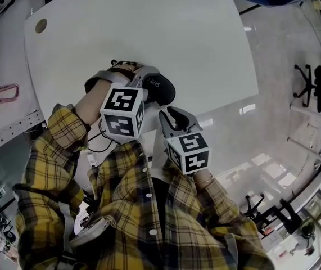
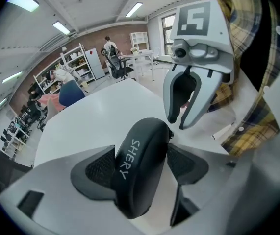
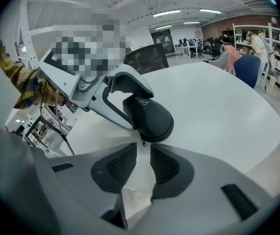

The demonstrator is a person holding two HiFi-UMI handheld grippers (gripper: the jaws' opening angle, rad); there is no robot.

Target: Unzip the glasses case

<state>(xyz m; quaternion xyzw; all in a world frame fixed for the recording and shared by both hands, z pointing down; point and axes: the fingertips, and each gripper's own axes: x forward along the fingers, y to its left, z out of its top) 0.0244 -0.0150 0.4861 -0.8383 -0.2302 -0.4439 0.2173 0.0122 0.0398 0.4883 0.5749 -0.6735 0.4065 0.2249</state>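
Case: black, on white table | left tongs: jaws wide astride it, pads seemingly just touching | right tongs: narrow gap, empty, just short of case.

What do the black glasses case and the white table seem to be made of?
Glasses case: probably a hard shell with a smooth, semi-matte black covering; it keeps a rounded form and shows a soft sheen. Table: likely white laminate or painted board; flat, smooth, evenly white, with little glare.
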